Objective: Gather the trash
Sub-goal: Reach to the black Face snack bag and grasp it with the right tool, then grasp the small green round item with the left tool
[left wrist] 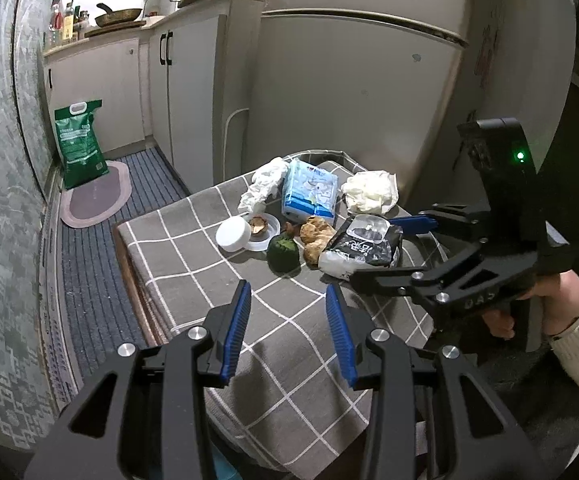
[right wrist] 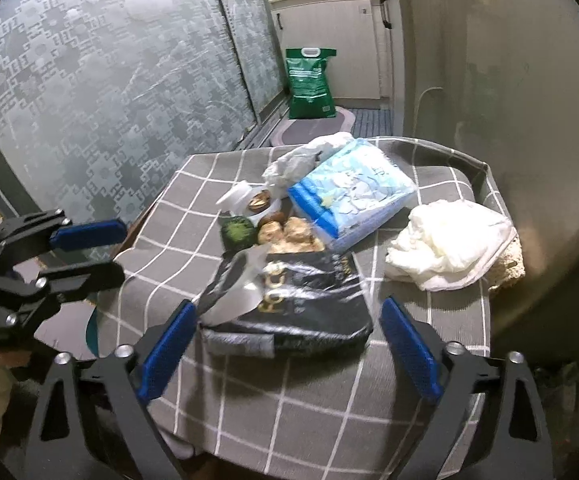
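right gripper (right wrist: 285, 344) stands with its blue pads spread wide on either side of the black snack bag (right wrist: 289, 304), nothing pinched yet; the pads do not touch the bag. left gripper (left wrist: 287, 332) hangs over bare cloth at the near edge of the table (left wrist: 193, 248), jaws partly apart and empty.

the trash lies in a loose cluster on the grey checked cloth: the black bag nearest, behind it brown peel scraps (right wrist: 289, 232), a dark green lump (right wrist: 238, 231), a small white dish (left wrist: 263, 232) with its lid (left wrist: 232, 235) beside it, a blue tissue pack (right wrist: 353, 200), crumpled white paper (right wrist: 449, 248) to the right and another wad (left wrist: 263, 186) at the back.

the bag looks like thin, glossy film, torn open at the top, so probably very light, limp and slippery. it will likely crumple rather than resist. i'd judge the best hold is across its flat body near the middle, or on the bunched lower seam, not the loose clear flap, which may tear or slide out.
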